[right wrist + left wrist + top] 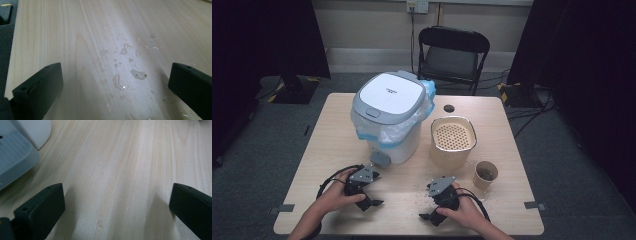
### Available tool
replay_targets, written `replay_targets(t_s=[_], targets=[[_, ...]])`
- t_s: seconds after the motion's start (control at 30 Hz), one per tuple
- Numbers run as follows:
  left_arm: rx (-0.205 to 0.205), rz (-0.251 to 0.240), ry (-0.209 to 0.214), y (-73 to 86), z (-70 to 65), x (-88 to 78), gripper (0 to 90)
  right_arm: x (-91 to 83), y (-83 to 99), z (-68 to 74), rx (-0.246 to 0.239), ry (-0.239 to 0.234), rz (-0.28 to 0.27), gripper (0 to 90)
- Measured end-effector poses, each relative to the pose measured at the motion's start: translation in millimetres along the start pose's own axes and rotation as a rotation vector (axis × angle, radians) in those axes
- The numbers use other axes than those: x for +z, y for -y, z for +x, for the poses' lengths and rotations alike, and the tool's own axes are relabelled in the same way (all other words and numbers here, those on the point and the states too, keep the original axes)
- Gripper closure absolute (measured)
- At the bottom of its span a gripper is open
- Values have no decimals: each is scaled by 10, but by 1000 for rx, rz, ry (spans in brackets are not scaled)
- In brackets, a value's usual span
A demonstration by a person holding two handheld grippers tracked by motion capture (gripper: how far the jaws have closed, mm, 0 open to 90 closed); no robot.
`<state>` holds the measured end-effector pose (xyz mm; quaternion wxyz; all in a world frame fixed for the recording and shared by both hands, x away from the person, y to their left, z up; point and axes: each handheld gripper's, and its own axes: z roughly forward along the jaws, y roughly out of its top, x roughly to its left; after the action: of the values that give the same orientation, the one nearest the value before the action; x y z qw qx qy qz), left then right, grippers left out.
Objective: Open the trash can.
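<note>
Crowding the table [337, 150]: bin [389, 117], strainer pot [453, 141], cup [485, 174].

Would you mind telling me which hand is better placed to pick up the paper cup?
Probably the right. The right gripper rests open on the table nearer the paper cup; the left gripper lies by the bin.

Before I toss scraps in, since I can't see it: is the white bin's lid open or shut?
Shut. The grey-rimmed white lid lies flat on the white plastic-lined bin, no gap showing.
</note>
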<state>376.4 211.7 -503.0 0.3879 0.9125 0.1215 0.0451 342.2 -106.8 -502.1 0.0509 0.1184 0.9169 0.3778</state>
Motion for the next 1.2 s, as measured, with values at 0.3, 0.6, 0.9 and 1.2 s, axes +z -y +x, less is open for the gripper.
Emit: replay_targets(t_s=[0.3, 0.6, 0.9, 1.2], targets=[[-16, -6, -11, -4, -13, 8, 1, 10, -9, -21, -10, -8, 0, 0], [-85, 11, 6, -58, 11, -76, 150, 19, -19, -35, -12, -13, -1, 0], [-148, -3, -17, -224, 21, -254, 165, 26, -26, -42, -13, -15, 0, 0], [-228, -23, -45, -376, 53, -443, 160, 26, -25, -41, -13, -15, -1, 0]])
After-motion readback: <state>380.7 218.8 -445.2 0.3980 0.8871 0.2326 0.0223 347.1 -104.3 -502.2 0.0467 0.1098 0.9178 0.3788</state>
